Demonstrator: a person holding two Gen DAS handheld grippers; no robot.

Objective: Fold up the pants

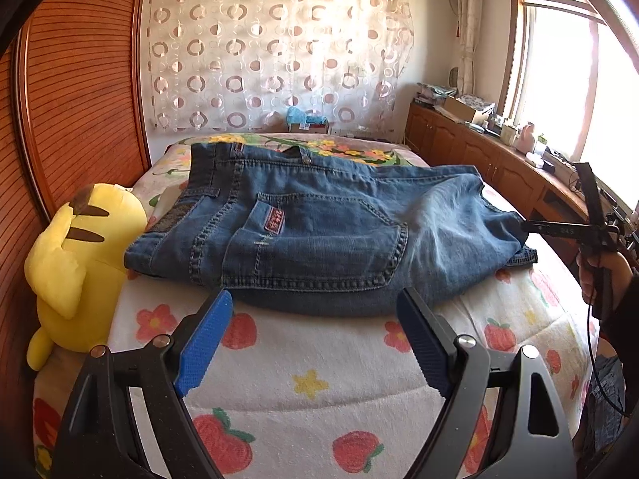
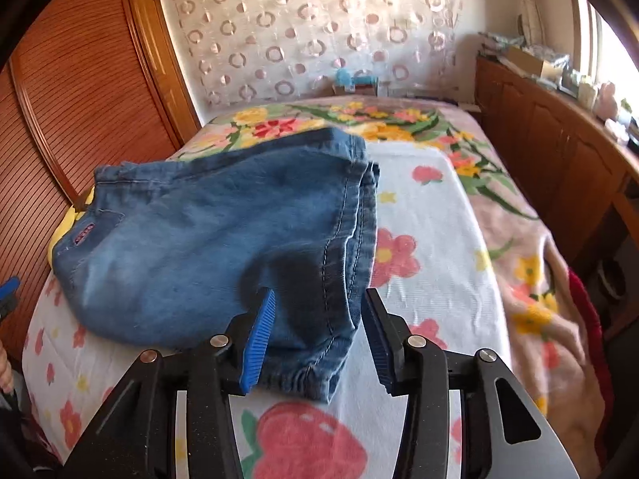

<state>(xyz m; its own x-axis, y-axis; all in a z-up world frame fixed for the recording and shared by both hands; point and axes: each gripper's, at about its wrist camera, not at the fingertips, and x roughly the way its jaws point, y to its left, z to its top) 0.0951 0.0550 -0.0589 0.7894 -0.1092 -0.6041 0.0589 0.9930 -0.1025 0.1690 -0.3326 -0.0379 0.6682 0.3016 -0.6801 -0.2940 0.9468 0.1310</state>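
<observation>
On the bed (image 1: 319, 359): folded jeans (image 1: 319, 231) | left gripper (image 1: 315, 311) fingers spread, near jeans' edge | right gripper (image 2: 319, 311) fingers spread astride hem corner, not clamped

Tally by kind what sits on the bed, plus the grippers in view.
Jeans: 1
Yellow plush toy: 1
Grippers: 2, the left gripper and the right gripper, both open
Total: 4
</observation>
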